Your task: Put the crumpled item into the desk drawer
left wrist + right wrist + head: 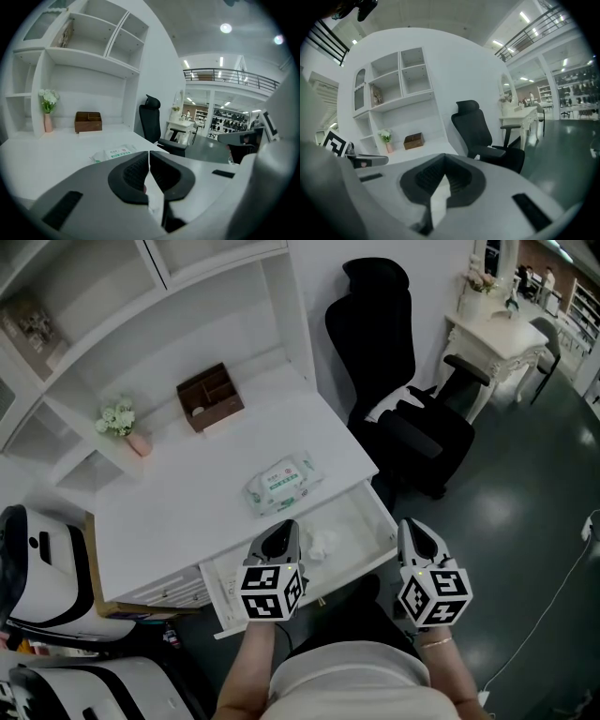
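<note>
The desk drawer point(364, 515) stands pulled out from under the white desk point(187, 512). A crumpled white item point(322, 543) lies inside it, near the middle. My left gripper point(281, 532) hovers over the drawer's left half, just left of the item, and its jaws are shut with nothing between them point(149, 152). My right gripper point(412, 529) hangs off the drawer's right end, over the floor, with its jaw tips together and nothing held point(444, 155). Neither gripper view shows the crumpled item clearly.
A pack of wet wipes point(281, 482) lies on the desk just behind the drawer. Farther back are a brown wooden box point(210, 397) and a small vase of flowers point(120, 423). A black office chair point(394, 381) stands to the right. White equipment point(37, 568) sits at the left.
</note>
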The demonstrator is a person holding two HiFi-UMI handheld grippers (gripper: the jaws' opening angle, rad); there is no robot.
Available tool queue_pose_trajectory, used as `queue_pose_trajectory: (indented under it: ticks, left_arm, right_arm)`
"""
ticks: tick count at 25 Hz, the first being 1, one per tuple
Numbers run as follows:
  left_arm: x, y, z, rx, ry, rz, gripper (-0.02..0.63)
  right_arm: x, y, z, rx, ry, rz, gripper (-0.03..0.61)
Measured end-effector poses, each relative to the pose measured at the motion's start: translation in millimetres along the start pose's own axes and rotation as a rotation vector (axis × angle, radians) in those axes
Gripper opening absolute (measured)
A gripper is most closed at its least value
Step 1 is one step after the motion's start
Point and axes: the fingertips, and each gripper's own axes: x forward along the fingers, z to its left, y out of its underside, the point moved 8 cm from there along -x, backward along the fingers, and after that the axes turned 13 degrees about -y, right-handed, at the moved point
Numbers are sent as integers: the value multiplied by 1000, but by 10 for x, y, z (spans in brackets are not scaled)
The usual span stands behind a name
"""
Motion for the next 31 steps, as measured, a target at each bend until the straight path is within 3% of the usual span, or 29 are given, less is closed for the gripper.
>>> queue_pose_trajectory:
  ticks: [31]
  left_arm:
    - [-227,76,199,-68,-64,-12,-6]
  right_arm:
    - [-11,-20,166,-71,-82,27,2]
